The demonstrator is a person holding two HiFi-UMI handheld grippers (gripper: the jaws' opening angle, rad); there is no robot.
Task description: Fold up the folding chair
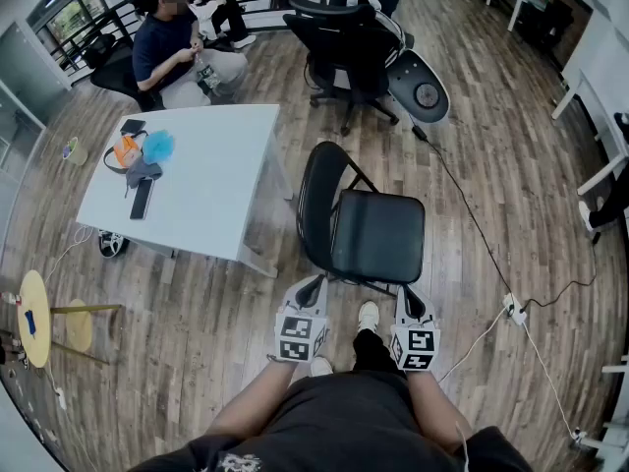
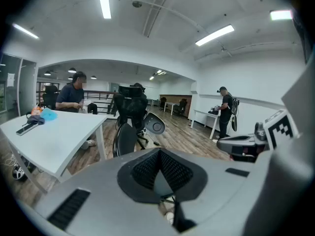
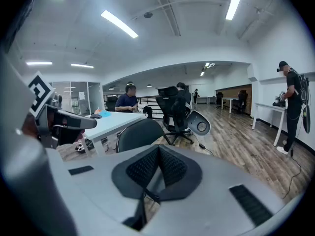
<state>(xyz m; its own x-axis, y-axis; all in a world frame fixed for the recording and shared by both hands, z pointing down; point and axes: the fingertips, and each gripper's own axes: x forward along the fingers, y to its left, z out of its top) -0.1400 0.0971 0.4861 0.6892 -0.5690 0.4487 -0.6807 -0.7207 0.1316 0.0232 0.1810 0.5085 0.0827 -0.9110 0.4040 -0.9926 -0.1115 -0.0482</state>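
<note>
The black folding chair [image 1: 366, 226] stands unfolded on the wood floor right in front of me, its round backrest to the left and its seat flat. My left gripper [image 1: 314, 283] hovers just short of the seat's near left corner, jaws shut and holding nothing. Near the seat's near right corner my right gripper [image 1: 409, 295] is likewise shut and holds nothing. In the left gripper view the chair's backrest [image 2: 124, 138] shows beyond the closed left gripper [image 2: 160, 168]. The right gripper view has the backrest [image 3: 140, 133] past the closed right gripper [image 3: 157, 166].
A white table [image 1: 216, 190] with small items stands left of the chair. Behind are a black office chair [image 1: 344, 32] and a seated person [image 1: 167, 52]. A cable [image 1: 482, 234] runs to a power strip [image 1: 514, 310] at right. A yellow stool [image 1: 34, 318] stands at the far left.
</note>
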